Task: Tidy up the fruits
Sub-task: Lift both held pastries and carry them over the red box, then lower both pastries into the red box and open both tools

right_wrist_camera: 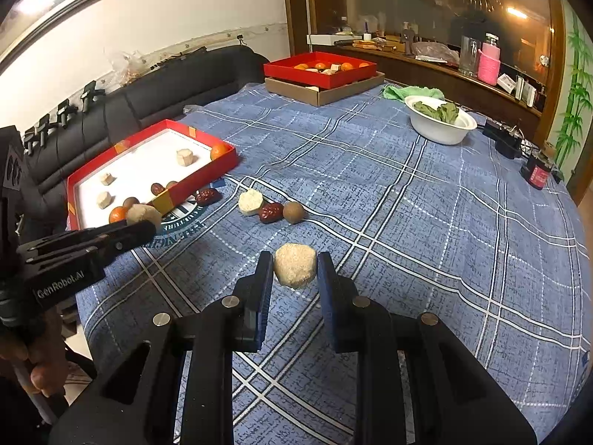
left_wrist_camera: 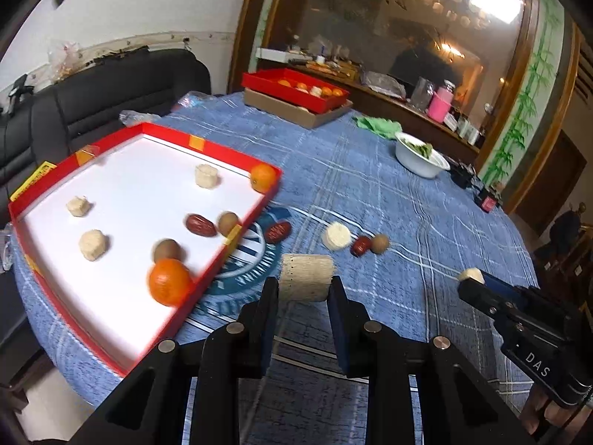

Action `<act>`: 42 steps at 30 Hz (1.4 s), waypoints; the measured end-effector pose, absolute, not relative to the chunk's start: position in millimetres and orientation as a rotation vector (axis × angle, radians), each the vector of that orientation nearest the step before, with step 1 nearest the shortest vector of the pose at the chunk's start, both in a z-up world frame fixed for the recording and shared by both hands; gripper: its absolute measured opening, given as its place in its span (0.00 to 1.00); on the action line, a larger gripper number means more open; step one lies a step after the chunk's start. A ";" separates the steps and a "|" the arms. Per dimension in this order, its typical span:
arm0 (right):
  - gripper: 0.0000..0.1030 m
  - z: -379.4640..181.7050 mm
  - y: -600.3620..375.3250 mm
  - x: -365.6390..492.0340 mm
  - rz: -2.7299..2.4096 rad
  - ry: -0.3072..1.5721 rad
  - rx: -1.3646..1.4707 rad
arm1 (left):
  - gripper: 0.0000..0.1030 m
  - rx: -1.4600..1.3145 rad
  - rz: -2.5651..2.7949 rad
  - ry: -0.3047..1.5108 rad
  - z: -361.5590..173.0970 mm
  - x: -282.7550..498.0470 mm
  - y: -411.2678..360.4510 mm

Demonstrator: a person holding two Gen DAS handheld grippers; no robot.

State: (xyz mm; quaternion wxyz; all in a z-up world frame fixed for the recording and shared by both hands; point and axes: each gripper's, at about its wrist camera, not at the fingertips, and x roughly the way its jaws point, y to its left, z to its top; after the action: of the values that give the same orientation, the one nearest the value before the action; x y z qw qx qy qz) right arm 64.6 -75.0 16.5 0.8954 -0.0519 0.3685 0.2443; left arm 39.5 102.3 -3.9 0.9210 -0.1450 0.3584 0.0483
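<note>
My left gripper [left_wrist_camera: 304,283] is shut on a pale cream corn-cob piece [left_wrist_camera: 305,276], held above the cloth right of the red tray [left_wrist_camera: 222,155]. My right gripper [right_wrist_camera: 295,272] is shut on another cream piece [right_wrist_camera: 295,269] above the table. The white-floored tray holds two oranges [left_wrist_camera: 170,282], three cream pieces [left_wrist_camera: 206,175], a red date [left_wrist_camera: 201,225] and two brown round fruits [left_wrist_camera: 168,250]. On the cloth lie a date [left_wrist_camera: 278,231], a cream piece [left_wrist_camera: 336,236], another date [left_wrist_camera: 361,246] and a brown fruit [left_wrist_camera: 380,243]. The left gripper also shows in the right wrist view [right_wrist_camera: 139,222].
A second red tray [right_wrist_camera: 320,70] with oranges sits on a cardboard box at the far edge. A white bowl [right_wrist_camera: 439,122] of green leaves and a green cloth [right_wrist_camera: 411,92] stand at the far right. A black sofa [right_wrist_camera: 166,85] lies behind the table's left.
</note>
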 end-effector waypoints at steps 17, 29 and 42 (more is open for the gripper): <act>0.23 33.1 -30.9 70.2 0.617 0.732 -0.116 | 0.25 -0.360 0.321 0.674 7.0 32.5 194.5; 0.23 28.6 70.1 100.3 0.753 0.746 -0.154 | 0.25 -0.367 0.464 0.694 -2.1 51.5 242.0; 0.23 15.2 136.7 130.2 0.784 0.783 -0.193 | 0.25 -0.374 0.536 0.709 -10.8 70.8 275.6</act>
State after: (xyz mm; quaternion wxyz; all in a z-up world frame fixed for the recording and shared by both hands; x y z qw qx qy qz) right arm 130.2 136.7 15.2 0.8460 -0.0914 0.3712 0.3717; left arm 70.8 275.6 -10.8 0.8861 -0.1800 0.3408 0.2577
